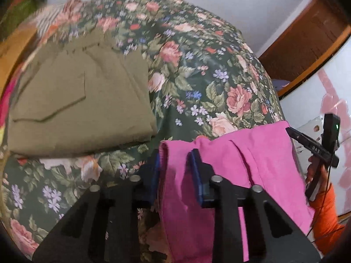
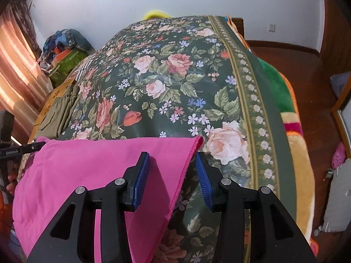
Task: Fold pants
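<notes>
- Pink pants [image 2: 87, 175] lie at the near edge of a bed's floral cover [image 2: 175, 83].
- Left gripper [image 1: 175, 164]: jaws pinch a pants fold.
- Right gripper [image 2: 173, 168]: jaws open, straddling the hem.
- Folded olive pants [image 1: 83, 100] (full only in the left view) sit beyond.

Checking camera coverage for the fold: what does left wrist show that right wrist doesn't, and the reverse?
Left wrist only: the full folded olive pants, the left gripper with jaws closed on a bunch of the pink pants, and an orange sleeve.

Right wrist only: the right gripper with jaws open astride the pink hem, the curtain, the bordered edge of the floral cover and a striped blanket beneath.

Both: pink pants, floral cover, white wall.
</notes>
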{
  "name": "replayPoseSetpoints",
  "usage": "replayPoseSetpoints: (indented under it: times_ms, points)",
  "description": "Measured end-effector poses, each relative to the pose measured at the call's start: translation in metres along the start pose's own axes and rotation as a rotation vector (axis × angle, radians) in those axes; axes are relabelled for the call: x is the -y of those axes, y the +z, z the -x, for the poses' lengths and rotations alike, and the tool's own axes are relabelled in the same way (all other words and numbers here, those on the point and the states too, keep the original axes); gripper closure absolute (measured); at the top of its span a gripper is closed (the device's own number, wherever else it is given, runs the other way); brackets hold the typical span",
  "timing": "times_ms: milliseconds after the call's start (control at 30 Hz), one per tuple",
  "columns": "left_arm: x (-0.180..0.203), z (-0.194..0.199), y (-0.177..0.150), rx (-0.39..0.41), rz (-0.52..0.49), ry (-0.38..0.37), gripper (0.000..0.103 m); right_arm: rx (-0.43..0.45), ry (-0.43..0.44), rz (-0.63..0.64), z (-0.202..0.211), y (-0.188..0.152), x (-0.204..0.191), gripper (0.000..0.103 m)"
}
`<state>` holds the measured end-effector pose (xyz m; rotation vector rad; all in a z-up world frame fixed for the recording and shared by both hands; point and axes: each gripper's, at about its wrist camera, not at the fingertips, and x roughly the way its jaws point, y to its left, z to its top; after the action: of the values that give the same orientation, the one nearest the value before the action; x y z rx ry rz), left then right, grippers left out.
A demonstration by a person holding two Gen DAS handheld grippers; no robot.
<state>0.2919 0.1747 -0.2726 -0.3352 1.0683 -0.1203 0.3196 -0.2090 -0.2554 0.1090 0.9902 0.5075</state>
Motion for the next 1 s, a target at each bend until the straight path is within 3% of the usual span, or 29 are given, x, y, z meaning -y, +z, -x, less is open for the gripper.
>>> replayPoseSetpoints:
  times_ms: [33,167,200,233,267,567,767,900,1000]
  points:
    - [0.002,0.002,0.0,0.007,-0.014,0.007,0.09,-0.006,0.009,-0.007,-0.002,0.0,0.001,0.063]
    - [0.007,0.011,-0.002,0.045,-0.04,0.031,0.091,0.003,0.046,-0.029,-0.007,0.002,0.005,0.064]
    - [0.005,0.013,-0.002,0.051,-0.031,0.029,0.092,0.005,0.065,-0.039,-0.008,0.003,0.006,0.068]
    - [0.004,0.015,-0.003,0.057,-0.023,0.027,0.093,0.008,0.079,-0.045,-0.01,0.004,0.006,0.087]
    - [0.002,0.016,-0.003,0.063,-0.017,0.027,0.094,0.012,0.087,-0.051,-0.011,0.005,0.006,0.098]
    - [-0.01,0.019,-0.009,0.077,0.026,0.07,0.096,0.091,0.046,0.01,-0.012,0.01,-0.005,0.101]
    - [-0.011,0.012,-0.011,0.051,0.029,0.09,0.097,0.102,-0.002,0.026,-0.017,0.014,-0.005,0.101]
    - [-0.008,0.021,-0.009,0.026,0.012,0.092,0.091,0.052,-0.033,0.066,-0.021,0.017,-0.011,0.098]
    - [-0.004,0.043,-0.005,0.073,-0.005,0.123,0.074,0.048,-0.102,0.082,-0.007,0.019,-0.015,0.067]
